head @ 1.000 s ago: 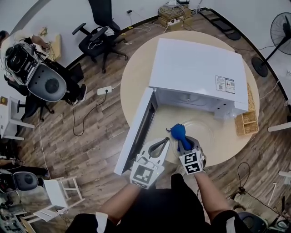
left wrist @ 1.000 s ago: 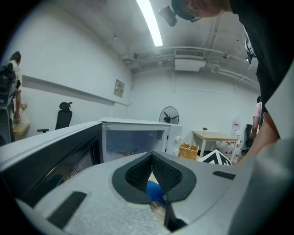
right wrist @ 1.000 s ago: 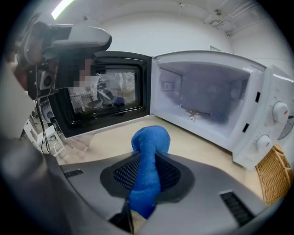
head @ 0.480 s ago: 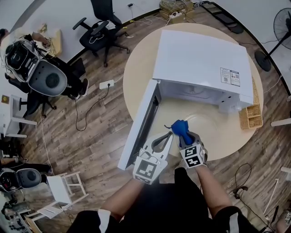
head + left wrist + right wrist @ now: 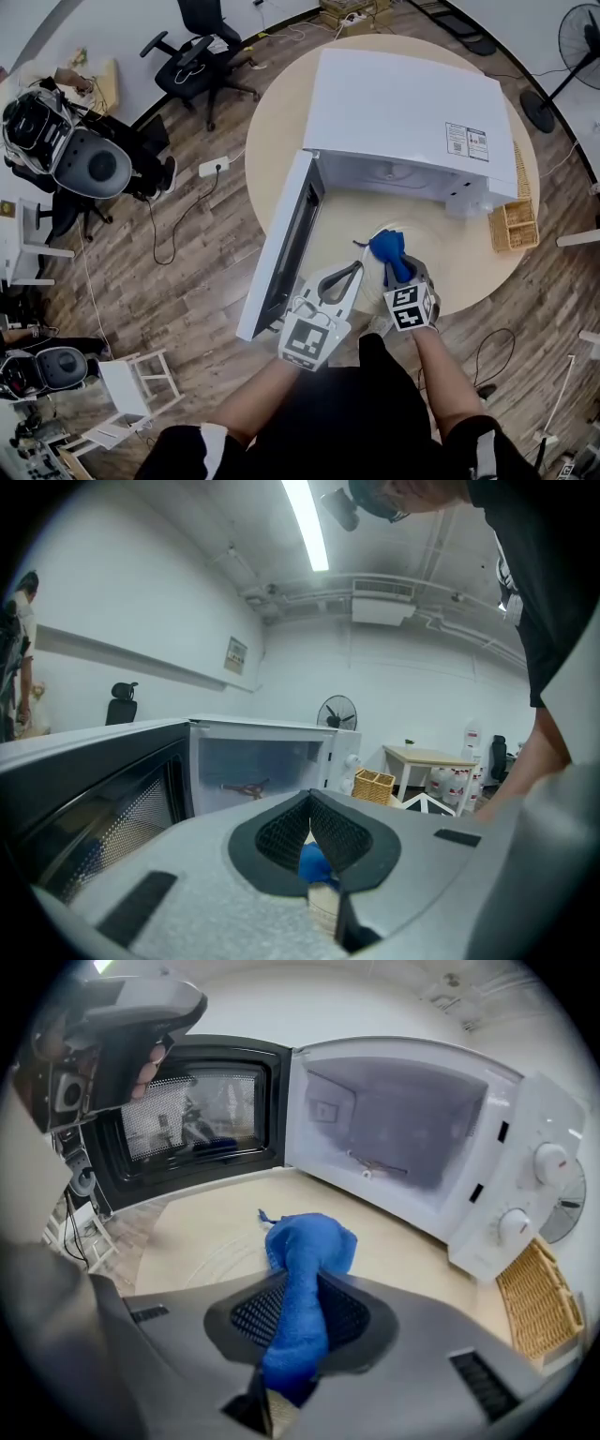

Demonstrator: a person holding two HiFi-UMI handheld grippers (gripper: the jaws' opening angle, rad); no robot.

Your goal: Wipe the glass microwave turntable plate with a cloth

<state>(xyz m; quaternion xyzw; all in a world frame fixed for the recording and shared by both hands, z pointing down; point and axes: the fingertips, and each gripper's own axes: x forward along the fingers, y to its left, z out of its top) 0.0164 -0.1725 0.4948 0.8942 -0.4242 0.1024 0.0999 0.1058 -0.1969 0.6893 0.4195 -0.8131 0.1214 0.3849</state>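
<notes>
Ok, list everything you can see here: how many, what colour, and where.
microwave: one, white, on the table, door open
table: one, light wood, round
plate: one, clear glass, on the table in front of the microwave
cloth: one, blue, in the right gripper, over the plate
basket: one, wicker, on the table by the microwave's dial side
fan: one, black, on the floor beyond the table
chair: at least one, black, on the floor
power strip: one, white, on the floor
left gripper: grey, shut, empty
right gripper: grey, shut on the cloth
</notes>
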